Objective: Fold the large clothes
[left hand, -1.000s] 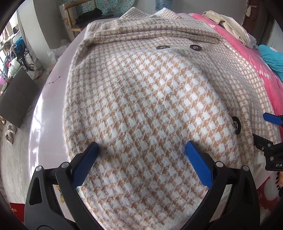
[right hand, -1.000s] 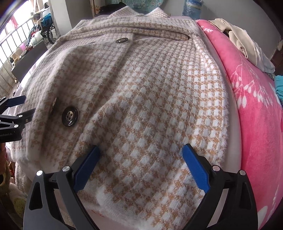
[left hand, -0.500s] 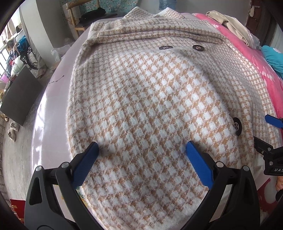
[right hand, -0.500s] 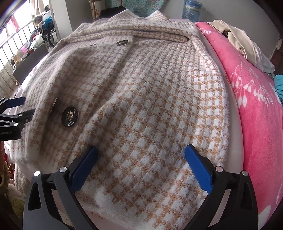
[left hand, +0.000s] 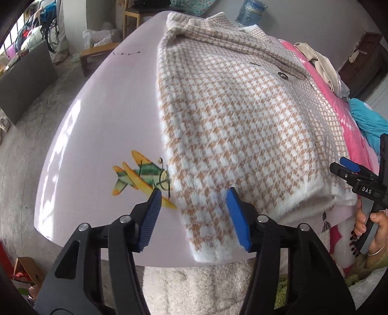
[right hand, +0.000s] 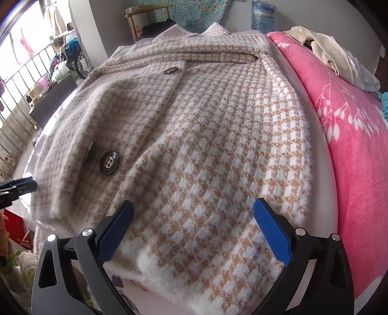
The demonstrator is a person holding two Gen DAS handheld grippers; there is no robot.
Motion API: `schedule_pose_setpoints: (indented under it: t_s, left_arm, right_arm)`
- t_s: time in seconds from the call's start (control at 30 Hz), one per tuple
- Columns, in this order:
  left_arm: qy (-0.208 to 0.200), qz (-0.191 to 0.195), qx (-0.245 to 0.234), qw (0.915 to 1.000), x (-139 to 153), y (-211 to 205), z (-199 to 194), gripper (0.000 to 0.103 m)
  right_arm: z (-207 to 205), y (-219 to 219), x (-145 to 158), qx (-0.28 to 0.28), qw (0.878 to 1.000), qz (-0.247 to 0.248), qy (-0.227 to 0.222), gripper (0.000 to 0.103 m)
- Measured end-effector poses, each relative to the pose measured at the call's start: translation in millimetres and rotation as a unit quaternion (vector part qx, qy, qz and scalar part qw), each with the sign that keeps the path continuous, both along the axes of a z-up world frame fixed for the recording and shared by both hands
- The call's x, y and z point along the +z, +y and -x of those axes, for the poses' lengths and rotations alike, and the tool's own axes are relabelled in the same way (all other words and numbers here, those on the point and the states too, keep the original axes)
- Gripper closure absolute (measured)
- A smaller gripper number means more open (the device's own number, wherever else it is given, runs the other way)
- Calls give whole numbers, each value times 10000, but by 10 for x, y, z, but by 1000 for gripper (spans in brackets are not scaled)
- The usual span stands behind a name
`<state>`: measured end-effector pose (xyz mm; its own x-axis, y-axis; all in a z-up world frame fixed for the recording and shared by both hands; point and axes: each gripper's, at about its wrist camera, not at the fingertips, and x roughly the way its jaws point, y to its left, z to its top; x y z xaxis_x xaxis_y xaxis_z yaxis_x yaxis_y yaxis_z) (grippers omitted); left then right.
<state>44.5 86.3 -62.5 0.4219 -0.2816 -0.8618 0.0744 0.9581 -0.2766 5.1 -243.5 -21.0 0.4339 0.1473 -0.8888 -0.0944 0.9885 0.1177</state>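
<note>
Coat (left hand: 237, 126) edge between closing left gripper (left hand: 194, 213) jaws (pads not pressing).

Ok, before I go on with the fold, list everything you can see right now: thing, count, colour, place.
coat: one, tan and white check, spread on the table
coat buttons: two seen, dark, on the coat front
table: one, pale lilac, aeroplane picture near its edge
blanket: one, pink, right of the coat
water bottle: one, blue, far end
cream garment: one, on the blanket
left gripper: blue pads, closing astride the coat's left hem edge
right gripper: blue pads, open over the hem
hand: one, holding the right gripper
</note>
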Motion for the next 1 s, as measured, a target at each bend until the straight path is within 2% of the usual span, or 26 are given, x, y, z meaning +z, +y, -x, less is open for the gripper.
schedule_pose_setpoints:
  t_s: [0.07,0.13,0.27,0.5,0.7,1.0]
  left_arm:
    - [102,209,33,9997,-63,17,13,63]
    - [104,260,52,9996,-90,6,17,69]
    - [115,277,29,9995,-94,-26,0,70]
    - [190,463,116,9987,-117,21,-31,70]
    - [300,226,126,9992,-92,-47,-100,70]
    - [459,-254,290,9982,-84,-200,-150,70]
  right_arm:
    - [81,-100,109,-74,9997,-198,-80,7]
    - [182,-220,226,-214,9993,-250,-168,7]
    - [366,-496,347,-582,9971,-460,-171,12]
    - [479,-671,120,-1142,9907,-726,163,23]
    - [509,-574,47,-1120,9878,-1078,33,37]
    - [558,-541,8,-991,9898,-1002,-220,47]
